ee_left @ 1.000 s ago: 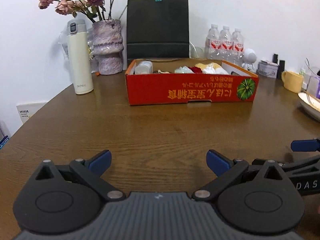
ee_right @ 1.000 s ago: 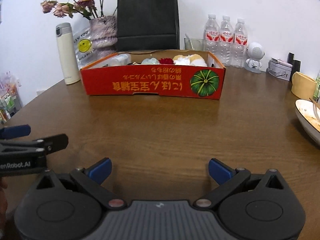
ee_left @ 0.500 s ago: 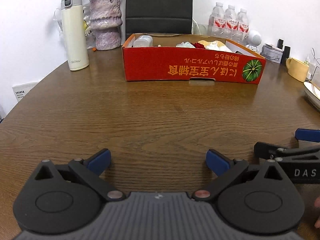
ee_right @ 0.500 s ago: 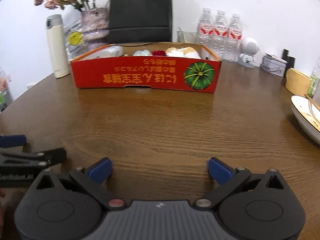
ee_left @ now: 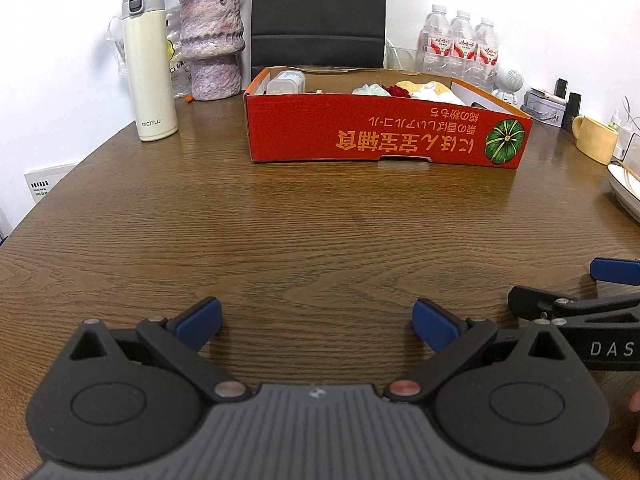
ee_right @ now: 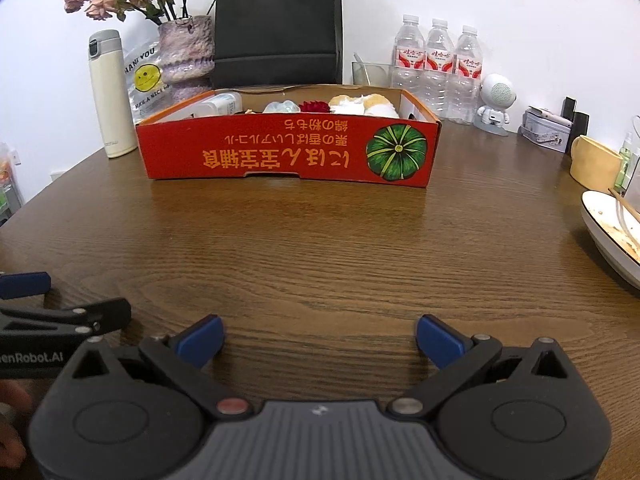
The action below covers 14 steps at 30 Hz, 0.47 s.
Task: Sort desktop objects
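A red cardboard box [ee_left: 384, 136] [ee_right: 288, 152] with orange lettering and a green pumpkin picture sits on the far half of the brown wooden table [ee_left: 300, 232]. Inside it lie a clear plastic container [ee_left: 286, 82] [ee_right: 218, 104], a pale green item [ee_right: 282, 107], a red flower [ee_right: 314, 106] and a white and yellow soft item [ee_right: 362, 104]. My left gripper [ee_left: 316, 320] is open over bare wood near the front edge, holding nothing. My right gripper [ee_right: 320, 334] is open beside it, also holding nothing. Each gripper shows at the edge of the other's view.
Behind the box stand a white thermos [ee_left: 148, 64], a purple vase with dried roses [ee_left: 212, 44], a black paper bag [ee_right: 278, 24] and three water bottles [ee_right: 438, 68]. At the right are a small robot figure [ee_right: 494, 104], a yellow mug [ee_right: 592, 164] and a used plate [ee_right: 612, 232].
Both grippers stay open and low over the table near its front edge. The left view has tilted down and drawn nearer the box; the right view dipped and came back up.
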### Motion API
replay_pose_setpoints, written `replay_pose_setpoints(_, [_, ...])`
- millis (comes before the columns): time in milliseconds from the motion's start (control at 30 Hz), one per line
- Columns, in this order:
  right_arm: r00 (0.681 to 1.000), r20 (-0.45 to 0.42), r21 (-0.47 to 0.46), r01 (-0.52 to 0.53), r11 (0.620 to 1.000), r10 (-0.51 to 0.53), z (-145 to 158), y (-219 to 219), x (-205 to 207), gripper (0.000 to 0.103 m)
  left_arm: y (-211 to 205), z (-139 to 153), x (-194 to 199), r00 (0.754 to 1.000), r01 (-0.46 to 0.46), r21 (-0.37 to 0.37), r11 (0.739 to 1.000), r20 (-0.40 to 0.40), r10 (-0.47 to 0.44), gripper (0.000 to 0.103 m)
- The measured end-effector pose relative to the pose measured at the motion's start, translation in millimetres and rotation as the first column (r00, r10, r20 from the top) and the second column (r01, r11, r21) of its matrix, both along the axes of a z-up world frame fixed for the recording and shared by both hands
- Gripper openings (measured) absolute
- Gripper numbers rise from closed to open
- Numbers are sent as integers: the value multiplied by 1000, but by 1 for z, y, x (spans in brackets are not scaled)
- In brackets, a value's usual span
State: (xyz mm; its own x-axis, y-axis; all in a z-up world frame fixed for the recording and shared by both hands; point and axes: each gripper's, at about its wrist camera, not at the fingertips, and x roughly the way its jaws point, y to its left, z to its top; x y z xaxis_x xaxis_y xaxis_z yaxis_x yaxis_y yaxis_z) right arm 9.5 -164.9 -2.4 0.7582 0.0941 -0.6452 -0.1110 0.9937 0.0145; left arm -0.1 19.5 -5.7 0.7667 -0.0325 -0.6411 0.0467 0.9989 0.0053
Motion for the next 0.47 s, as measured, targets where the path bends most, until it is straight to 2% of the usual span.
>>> replay_pose_setpoints(467, [1000, 0, 0, 0, 1000, 0, 0, 0, 0, 103, -1, 1, 2, 1000, -4, 2, 1000, -1, 4, 103])
